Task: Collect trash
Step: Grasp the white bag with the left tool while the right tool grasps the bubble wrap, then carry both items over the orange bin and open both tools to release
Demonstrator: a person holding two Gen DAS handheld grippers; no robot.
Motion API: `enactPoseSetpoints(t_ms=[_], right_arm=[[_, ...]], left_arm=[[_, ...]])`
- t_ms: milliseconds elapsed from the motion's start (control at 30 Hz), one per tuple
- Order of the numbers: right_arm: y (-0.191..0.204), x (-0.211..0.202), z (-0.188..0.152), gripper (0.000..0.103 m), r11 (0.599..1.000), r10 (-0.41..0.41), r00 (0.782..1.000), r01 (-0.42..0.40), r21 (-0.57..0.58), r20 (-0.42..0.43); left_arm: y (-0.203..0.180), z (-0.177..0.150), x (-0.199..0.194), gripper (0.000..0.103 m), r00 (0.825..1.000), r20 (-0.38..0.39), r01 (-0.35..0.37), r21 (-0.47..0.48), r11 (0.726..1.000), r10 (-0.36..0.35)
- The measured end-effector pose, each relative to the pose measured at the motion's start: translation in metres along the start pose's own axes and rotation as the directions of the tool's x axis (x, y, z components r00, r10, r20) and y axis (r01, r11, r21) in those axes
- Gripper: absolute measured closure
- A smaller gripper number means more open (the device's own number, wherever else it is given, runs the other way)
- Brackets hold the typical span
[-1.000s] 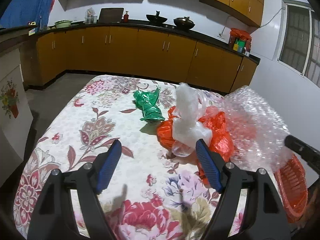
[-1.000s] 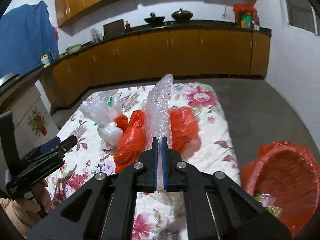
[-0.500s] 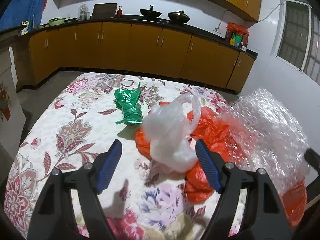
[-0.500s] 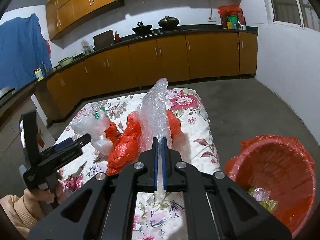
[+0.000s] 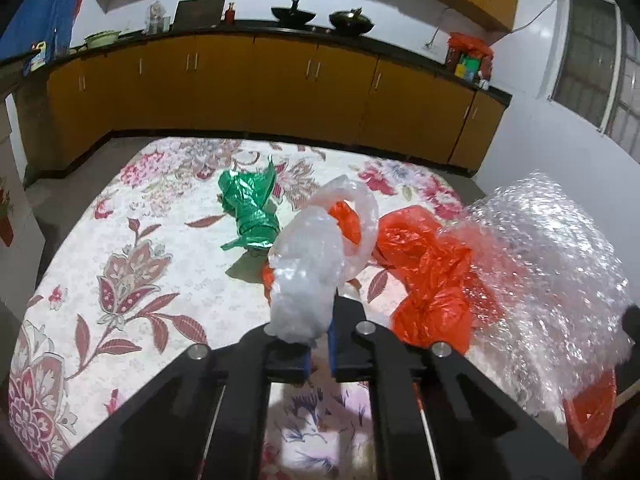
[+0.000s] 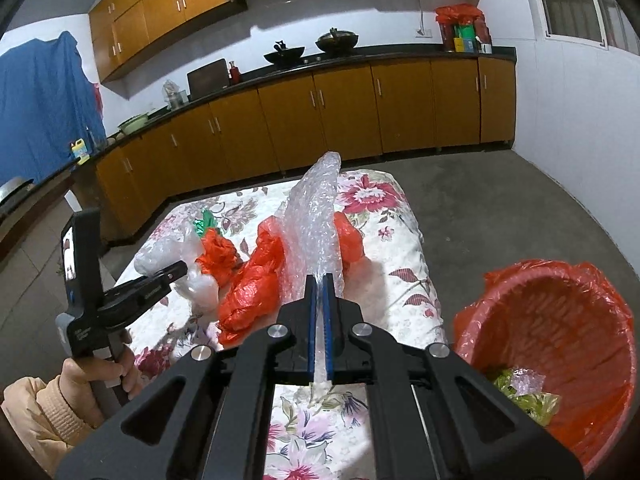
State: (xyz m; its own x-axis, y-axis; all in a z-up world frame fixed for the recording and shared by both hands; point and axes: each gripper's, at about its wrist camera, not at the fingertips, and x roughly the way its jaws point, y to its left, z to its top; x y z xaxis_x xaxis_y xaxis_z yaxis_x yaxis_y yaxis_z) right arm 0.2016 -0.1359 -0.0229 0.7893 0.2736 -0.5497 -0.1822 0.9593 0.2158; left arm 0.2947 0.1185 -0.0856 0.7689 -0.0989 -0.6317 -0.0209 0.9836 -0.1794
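Observation:
My left gripper [image 5: 319,346] is shut on a clear white plastic bag [image 5: 310,276] and holds it just above the floral table [image 5: 132,280]. It also shows in the right wrist view [image 6: 176,274], gripping the white bag [image 6: 200,284]. My right gripper [image 6: 319,320] is shut on a sheet of bubble wrap [image 6: 318,224], which stands up from its jaws; the wrap fills the right of the left wrist view [image 5: 552,280]. Crumpled red bags [image 5: 432,272] and a green bag [image 5: 250,208] lie on the table. A red-lined bin [image 6: 560,348] stands to the right.
Orange kitchen cabinets [image 6: 344,112] with a dark counter run along the back wall. The bin holds some green and clear scraps [image 6: 520,392]. Bare grey floor [image 6: 520,208] lies to the right of the table. A window [image 5: 592,64] is on the right wall.
My left gripper was open and has closed on the white bag, lifting it slightly. My right gripper has stayed shut on the bubble wrap and raised it.

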Motion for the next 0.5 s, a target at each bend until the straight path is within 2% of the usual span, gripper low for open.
enactPoseSetpoints(t_ms=[233,500], right_arm=[[0.002,-0.021,0.006,0.099,1.0,-0.002,0.999,0.002,-0.014,0.05],[-0.005,-0.046,0.01,0.099,0.999,-0.03,0.995,0.032,-0.016,0.096]], left_arm=[[-0.004,0.001,-0.037,0.096,0.998,0.051,0.041,0.016,0.999,-0.041],[-0.031,0.004,-0.072,0.096,0.989,0.094,0.111,0.062,0.992,-0.117]])
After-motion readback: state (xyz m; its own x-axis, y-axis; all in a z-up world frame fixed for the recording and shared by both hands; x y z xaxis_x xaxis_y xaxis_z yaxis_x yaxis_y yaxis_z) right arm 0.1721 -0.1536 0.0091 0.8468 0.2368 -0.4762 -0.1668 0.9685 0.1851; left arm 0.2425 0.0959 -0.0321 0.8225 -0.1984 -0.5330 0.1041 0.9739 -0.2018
